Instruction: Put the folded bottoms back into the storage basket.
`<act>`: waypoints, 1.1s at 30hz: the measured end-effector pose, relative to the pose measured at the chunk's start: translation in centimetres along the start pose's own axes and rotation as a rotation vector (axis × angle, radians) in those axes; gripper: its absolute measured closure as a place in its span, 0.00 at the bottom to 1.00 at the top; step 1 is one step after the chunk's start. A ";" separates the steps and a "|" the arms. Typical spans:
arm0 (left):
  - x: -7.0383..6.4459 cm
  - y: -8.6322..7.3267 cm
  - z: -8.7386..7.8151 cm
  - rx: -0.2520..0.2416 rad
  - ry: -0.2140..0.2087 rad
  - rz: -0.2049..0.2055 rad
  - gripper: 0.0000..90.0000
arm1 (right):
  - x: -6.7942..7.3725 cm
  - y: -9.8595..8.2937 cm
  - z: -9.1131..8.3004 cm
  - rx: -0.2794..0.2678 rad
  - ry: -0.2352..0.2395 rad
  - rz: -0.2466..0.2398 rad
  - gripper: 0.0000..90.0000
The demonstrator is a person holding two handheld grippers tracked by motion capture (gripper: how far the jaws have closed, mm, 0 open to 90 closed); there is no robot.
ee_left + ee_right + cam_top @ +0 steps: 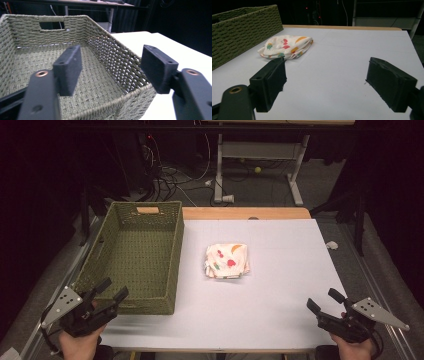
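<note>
Lying on the white table (280, 285), a folded cloth (227, 261) beside a basket (135, 255).

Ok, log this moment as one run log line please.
left gripper: open, over green basket near corner | right gripper: open, above table | folded cloth: mid-table, untouched | basket: empty

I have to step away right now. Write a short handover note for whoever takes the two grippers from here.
Left gripper: open, empty, at the basket's near left corner.
Right gripper: open, empty, over the near right of the table.
Cloth: folded, lying mid-table, right of the basket, apart from it, untouched.
Basket: nothing in it.
Done: nothing visible beyond the cloth being folded.
Left, likely: grip the cloth and set it in the basket; the right gripper faces it with a clear path.
</note>
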State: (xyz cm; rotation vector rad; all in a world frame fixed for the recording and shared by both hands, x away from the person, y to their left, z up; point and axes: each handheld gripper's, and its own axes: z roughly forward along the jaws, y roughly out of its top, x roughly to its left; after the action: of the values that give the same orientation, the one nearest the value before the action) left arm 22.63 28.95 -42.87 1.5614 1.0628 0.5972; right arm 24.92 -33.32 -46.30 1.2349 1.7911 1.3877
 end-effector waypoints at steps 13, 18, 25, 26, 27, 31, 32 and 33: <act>-0.6 1.5 1.2 0.012 -0.031 0.025 0.36 | 0.0 0.0 0.0 0.002 0.003 -0.004 0.19; -1.1 1.9 1.9 0.029 -0.046 0.058 0.35 | 0.0 0.0 0.0 0.002 0.002 -0.005 0.19; -1.9 2.9 3.0 0.024 -0.080 0.079 0.35 | 0.1 0.0 0.0 0.002 0.002 -0.008 0.19; -2.0 3.0 3.1 0.024 -0.084 0.081 0.35 | 0.1 0.0 0.1 0.002 0.002 -0.007 0.19; -2.1 3.2 3.3 0.023 -0.087 0.086 0.35 | 0.1 0.0 0.1 0.003 0.002 -0.006 0.19; -2.4 3.6 3.8 0.017 -0.102 0.090 0.35 | 0.0 0.0 0.1 0.002 0.002 -0.006 0.19; -2.5 3.7 4.0 0.018 -0.105 0.092 0.35 | 0.0 0.0 0.0 0.002 0.003 -0.007 0.19; -2.7 3.8 4.2 0.020 -0.109 0.094 0.35 | 0.1 0.0 0.0 0.002 0.003 -0.005 0.19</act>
State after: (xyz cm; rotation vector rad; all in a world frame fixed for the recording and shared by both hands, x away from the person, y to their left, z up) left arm 26.07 24.56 -39.98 1.6496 0.9203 0.5603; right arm 24.94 -33.25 -46.29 1.2297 1.7967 1.3858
